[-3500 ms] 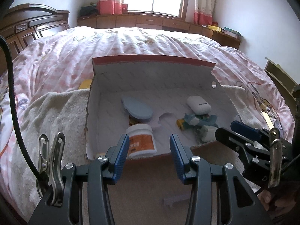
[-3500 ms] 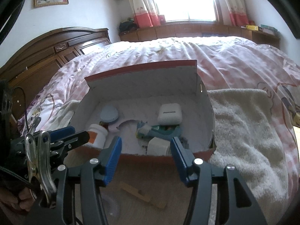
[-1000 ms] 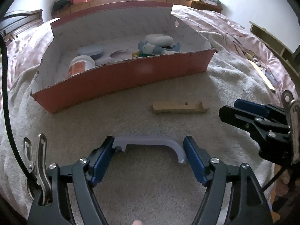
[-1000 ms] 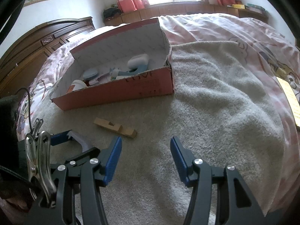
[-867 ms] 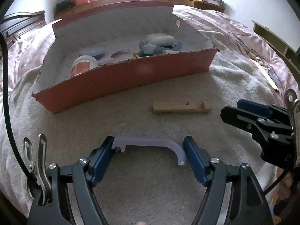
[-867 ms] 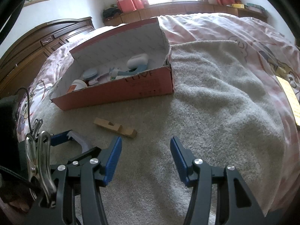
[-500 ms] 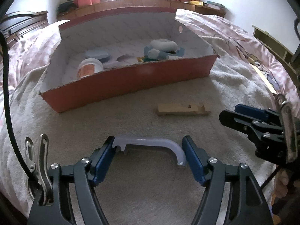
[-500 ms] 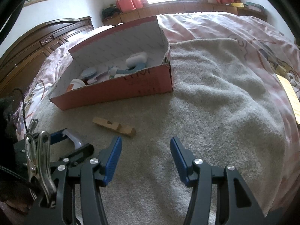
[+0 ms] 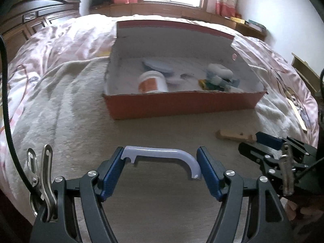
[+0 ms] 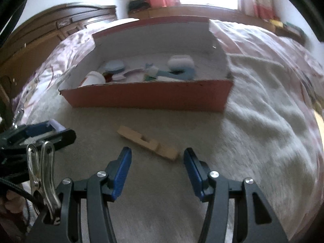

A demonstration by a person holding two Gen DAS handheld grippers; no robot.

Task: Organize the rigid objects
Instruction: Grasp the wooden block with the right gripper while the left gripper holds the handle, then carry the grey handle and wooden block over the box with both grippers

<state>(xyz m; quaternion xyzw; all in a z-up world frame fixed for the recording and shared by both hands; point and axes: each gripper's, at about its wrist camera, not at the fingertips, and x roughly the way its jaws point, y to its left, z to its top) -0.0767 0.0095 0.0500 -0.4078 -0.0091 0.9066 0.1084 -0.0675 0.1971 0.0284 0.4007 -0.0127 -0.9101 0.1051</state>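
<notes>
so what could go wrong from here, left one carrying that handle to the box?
1. The left gripper pinches the lilac handle only by its two ends; a tilt could let it pivot or slip out.
2. The box is already crowded with a jar and small items, so the handle may land on top.
3. The right gripper hangs open just short of the wooden piece and could nudge it.

Box contents: the near wall of the red cardboard box (image 9: 182,105) hides the lower parts of what lies inside; only the top of the white jar (image 10: 94,79) shows in the right wrist view.
Small pile at 3 o'clock in the box: the blue, white and yellow pieces (image 9: 219,81) are blurred, too mixed to name.
Wooden block (image 9: 235,136): its right end is covered by the right gripper (image 9: 255,143).
Lavender handle (image 10: 56,126): mostly hidden in the right wrist view.
Room edges: blurred.
</notes>
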